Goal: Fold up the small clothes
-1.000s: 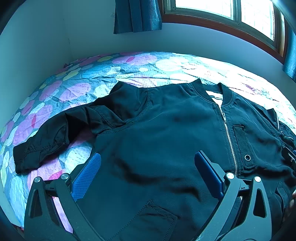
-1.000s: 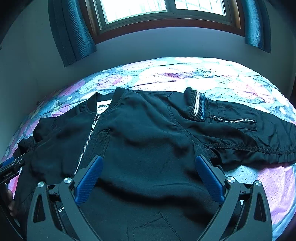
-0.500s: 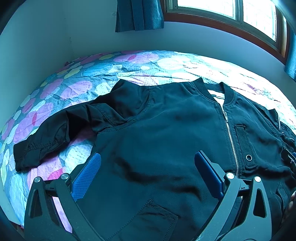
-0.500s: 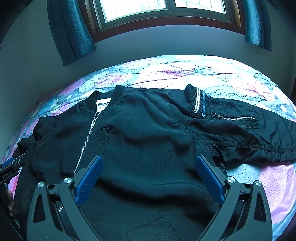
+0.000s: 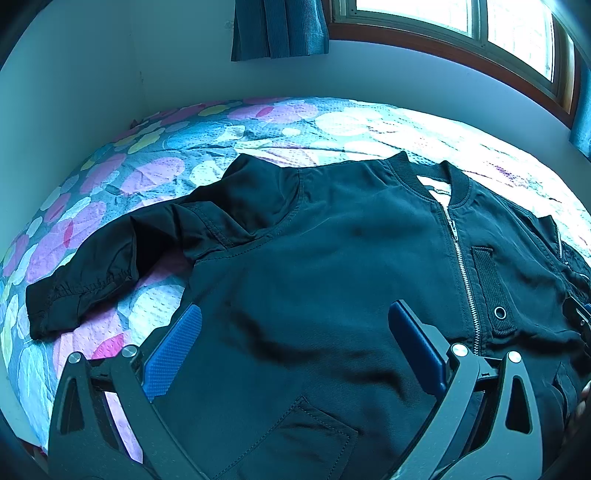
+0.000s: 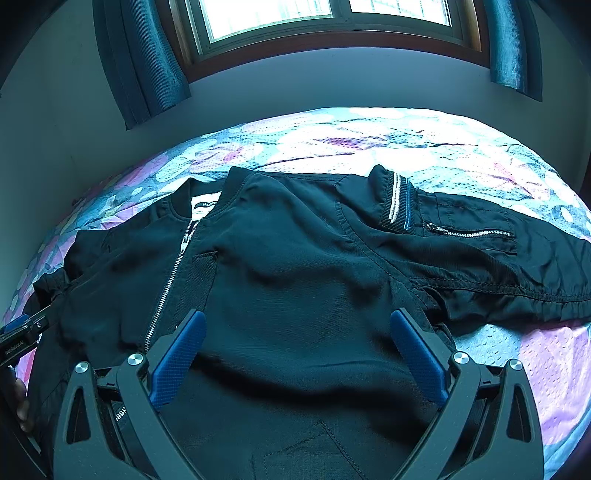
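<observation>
A small black zip-up jacket [image 5: 351,258] lies flat, front side up, on a flower-patterned bedspread [image 5: 155,173]. Its zipper [image 5: 461,266] is closed. One sleeve [image 5: 110,266] stretches to the left in the left wrist view; the other sleeve [image 6: 498,266], with a striped patch and a zip pocket, stretches to the right in the right wrist view. My left gripper [image 5: 295,332] hovers open over the jacket's lower left front, nothing between its blue pads. My right gripper [image 6: 299,339] is open over the lower right front [image 6: 295,277]. The left gripper's tip [image 6: 18,332] shows at the right wrist view's left edge.
The bed meets a pale wall [image 5: 92,74] at the back and left. A wood-framed window [image 6: 314,18] with teal curtains [image 6: 147,62] stands above. Bare bedspread [image 6: 369,136] lies beyond the collar and around the sleeves. A hand [image 6: 20,406] shows at the left edge.
Both grippers have drifted slightly; the jacket sits a little lower in both views. Nothing was grasped and the jacket has not been moved.
</observation>
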The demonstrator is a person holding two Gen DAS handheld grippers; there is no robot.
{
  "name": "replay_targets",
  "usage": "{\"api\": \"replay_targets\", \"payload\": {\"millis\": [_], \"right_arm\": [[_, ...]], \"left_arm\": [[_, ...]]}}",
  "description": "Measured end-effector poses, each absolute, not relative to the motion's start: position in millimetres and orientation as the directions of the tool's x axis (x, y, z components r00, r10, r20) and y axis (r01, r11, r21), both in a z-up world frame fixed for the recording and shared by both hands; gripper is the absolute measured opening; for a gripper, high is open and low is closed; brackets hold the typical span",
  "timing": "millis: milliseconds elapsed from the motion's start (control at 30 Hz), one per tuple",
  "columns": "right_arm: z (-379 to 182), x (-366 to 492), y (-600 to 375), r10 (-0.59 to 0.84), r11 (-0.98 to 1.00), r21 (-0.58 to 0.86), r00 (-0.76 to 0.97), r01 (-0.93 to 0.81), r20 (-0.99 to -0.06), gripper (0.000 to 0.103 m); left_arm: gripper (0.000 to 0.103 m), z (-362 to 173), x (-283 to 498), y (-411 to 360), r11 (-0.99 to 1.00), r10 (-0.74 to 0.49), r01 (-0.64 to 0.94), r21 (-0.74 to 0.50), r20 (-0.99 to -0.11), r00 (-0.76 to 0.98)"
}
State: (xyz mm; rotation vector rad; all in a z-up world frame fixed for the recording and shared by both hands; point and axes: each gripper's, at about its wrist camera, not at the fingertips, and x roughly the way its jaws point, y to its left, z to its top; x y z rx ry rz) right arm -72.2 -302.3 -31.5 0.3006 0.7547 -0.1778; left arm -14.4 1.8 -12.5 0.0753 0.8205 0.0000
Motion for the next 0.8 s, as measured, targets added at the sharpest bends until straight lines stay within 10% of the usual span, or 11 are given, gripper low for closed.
{"api": "replay_targets", "payload": {"millis": [600, 800], "right_arm": [[-28, -76, -312, -0.020, 0.931, 0.252, 0.727, 0.264, -0.686, 0.099], [2, -117, -362, -0.024, 0.882, 0.392, 0.857, 0.260, -0.514, 0.099]], "left_arm": [[0.101, -14, -14, 2, 0.998, 0.026, 0.030, 0.063, -0.735, 0.678], [0.101, -17, -13, 2, 0.998, 0.029, 0.027, 0.064, -0.734, 0.679]]}}
